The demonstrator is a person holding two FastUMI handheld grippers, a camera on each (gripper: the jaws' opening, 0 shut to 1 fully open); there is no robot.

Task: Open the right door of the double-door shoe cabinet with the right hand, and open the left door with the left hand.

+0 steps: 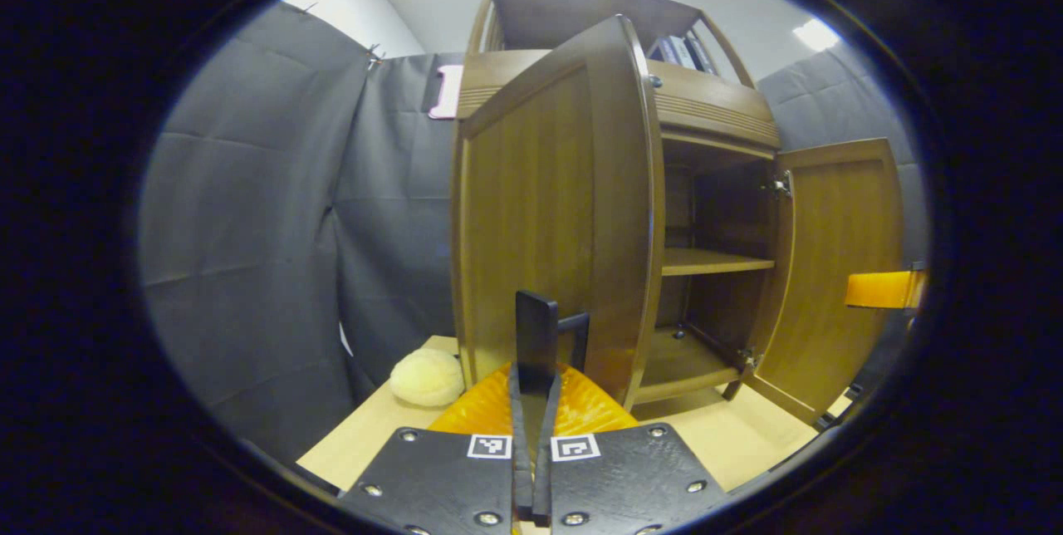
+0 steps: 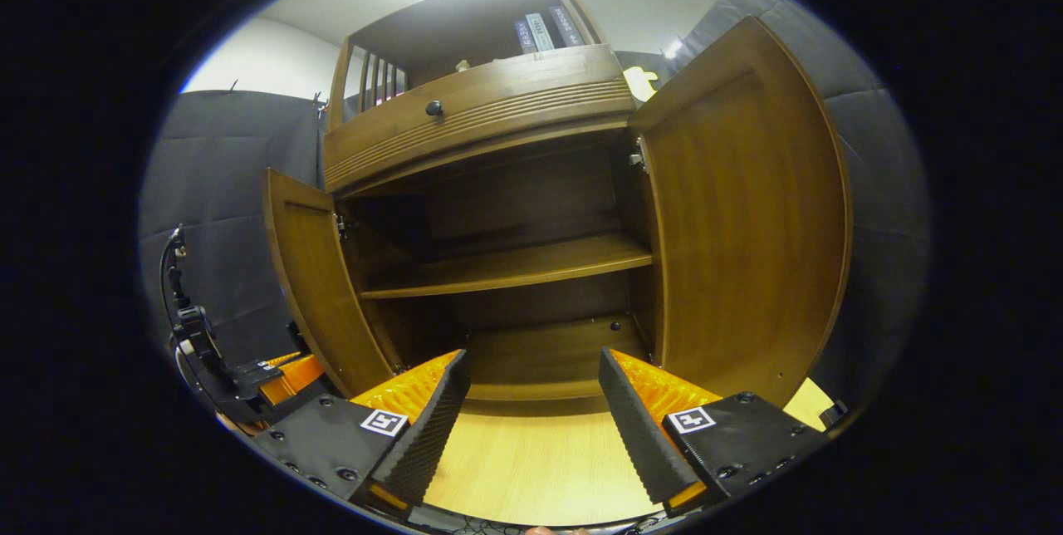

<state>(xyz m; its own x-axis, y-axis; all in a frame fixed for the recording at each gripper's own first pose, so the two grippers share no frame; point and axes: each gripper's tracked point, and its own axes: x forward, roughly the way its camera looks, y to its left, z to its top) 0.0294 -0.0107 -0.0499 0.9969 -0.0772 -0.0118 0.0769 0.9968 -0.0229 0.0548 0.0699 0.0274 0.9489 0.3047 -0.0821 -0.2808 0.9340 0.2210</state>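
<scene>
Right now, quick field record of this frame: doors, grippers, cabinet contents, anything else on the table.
left door: swung open
right door: swung wide open
left gripper: shut on the left door's handle
right gripper: open, holding nothing, facing the cabinet interior
middle shelf: bare
bottom shelf: bare
drawer knob: above the doors
top shelf: books
table: pale round object left of the cabinet

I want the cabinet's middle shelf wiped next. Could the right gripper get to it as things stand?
Probably yes: both doors stand swung wide, and the right gripper, open, faces the middle shelf with nothing between.
</scene>
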